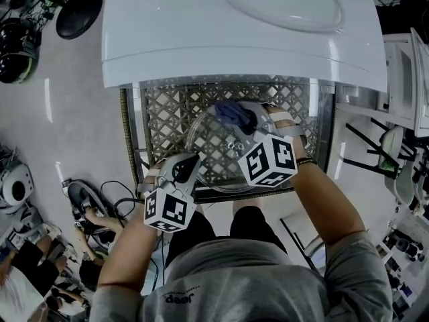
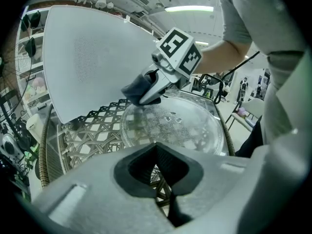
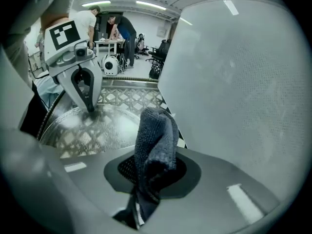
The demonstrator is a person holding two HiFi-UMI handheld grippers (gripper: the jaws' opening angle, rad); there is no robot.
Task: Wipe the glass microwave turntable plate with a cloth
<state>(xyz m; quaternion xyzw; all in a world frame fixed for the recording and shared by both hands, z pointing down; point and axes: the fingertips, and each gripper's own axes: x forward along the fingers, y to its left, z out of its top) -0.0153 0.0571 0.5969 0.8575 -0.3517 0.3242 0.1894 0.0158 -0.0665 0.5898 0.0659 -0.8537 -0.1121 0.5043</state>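
Note:
The round glass turntable plate (image 1: pixel 213 154) (image 2: pixel 181 125) (image 3: pixel 83 130) lies flat on a lattice-topped table (image 1: pixel 161 113). My right gripper (image 1: pixel 242 122) (image 3: pixel 146 179) is shut on a dark blue cloth (image 1: pixel 230 113) (image 3: pixel 153 140) and presses it on the plate's far part, close to the microwave's front. In the left gripper view the cloth (image 2: pixel 139 89) touches the glass at the plate's far left. My left gripper (image 1: pixel 187 166) (image 2: pixel 164 179) is at the plate's near left rim. In the right gripper view its fingers (image 3: pixel 89 106) close together on that rim.
A white microwave (image 1: pixel 234 25) (image 2: pixel 92 57) (image 3: pixel 243 82) stands at the table's far side, just beyond the plate. Cables and gear (image 1: pixel 87 203) lie on the floor to the left. People (image 3: pixel 114 28) stand at a bench in the background. A white rack (image 1: pixel 402 79) is at the right.

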